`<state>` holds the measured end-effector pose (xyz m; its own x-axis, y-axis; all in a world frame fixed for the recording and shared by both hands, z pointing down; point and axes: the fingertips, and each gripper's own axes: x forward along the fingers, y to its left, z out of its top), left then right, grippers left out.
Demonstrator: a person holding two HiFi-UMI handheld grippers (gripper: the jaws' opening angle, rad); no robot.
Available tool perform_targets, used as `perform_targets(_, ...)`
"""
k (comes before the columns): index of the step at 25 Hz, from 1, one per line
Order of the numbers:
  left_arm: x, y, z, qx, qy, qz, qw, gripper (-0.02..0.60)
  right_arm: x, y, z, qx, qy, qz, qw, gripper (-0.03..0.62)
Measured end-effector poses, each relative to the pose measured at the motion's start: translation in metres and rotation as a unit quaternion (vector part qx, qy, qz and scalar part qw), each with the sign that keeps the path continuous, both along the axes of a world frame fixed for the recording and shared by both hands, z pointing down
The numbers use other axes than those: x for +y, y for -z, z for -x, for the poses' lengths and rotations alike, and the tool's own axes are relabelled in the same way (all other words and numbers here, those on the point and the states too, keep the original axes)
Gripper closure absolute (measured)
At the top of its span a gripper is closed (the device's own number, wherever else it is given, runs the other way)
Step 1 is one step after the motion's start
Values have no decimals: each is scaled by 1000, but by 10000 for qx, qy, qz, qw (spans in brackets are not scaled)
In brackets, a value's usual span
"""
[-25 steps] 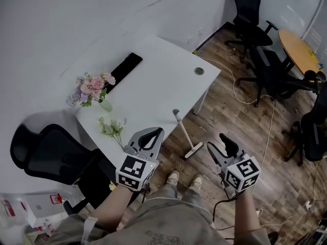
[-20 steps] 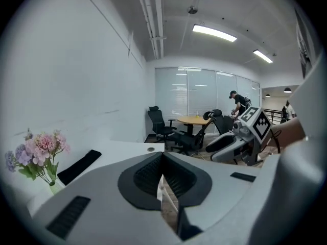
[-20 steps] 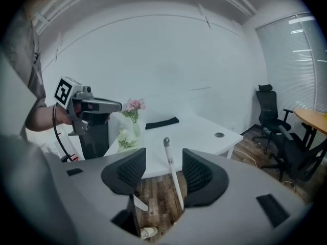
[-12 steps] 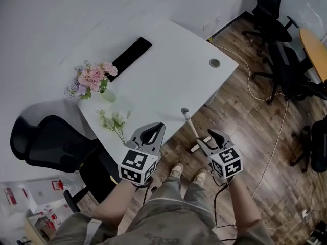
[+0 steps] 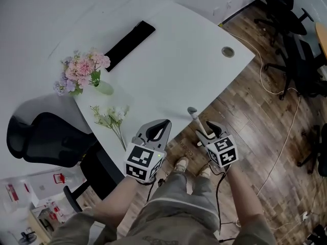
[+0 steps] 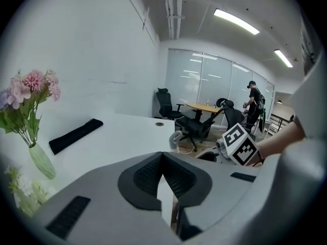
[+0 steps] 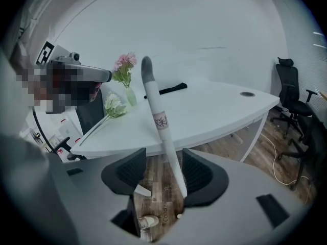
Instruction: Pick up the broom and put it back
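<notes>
steep overhead, two low; desk [image 5: 179, 60] shared

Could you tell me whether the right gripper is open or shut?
Open: the right gripper has its jaws apart, with the broom handle between them.

Before me stands a white desk [image 5: 173, 70] bearing a black strip [image 5: 130, 37], a round cable hole [image 5: 228, 51], pink flowers [image 5: 84, 68] in a vase [image 5: 104, 89] and white flowers [image 5: 110, 116] lying flat. A black chair [image 5: 43, 142] sits at my left; a cable [image 5: 277, 147] trails over the wooden floor [image 5: 245, 131].
</notes>
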<state>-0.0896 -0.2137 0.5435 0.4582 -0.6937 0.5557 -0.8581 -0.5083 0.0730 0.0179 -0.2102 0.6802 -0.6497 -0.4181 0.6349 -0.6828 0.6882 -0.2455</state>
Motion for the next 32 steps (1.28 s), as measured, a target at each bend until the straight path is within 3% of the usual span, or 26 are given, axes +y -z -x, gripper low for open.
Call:
perform_targets(9,-9,-42,-2,43,99,163,9998,565,-22,-54,18,-51,40,101,9999,368)
perform_targets(14,-3,-54,-5,-47,30,267,9996,565,-23,-61,23,-137,132,2,9998,454)
perform_targets(18,-1,-59,-1,-108,111,317,9994,565,-25,-56,19,-7,196,-230,9995,468)
perform_targets(21,-7,-50,-4,-7,140,240,9996,565,-24,-47,3,103,46,-304,9995,478)
perform_targets(27,0,-25,-22,-15,-187,88,9998,565,-3,-34,-61,461,-582,-328,9967,490)
perform_targets(32,13,-3,-32,-25,-375,24,9993,565,15,8,-107,134,-1302,-667,9892,493)
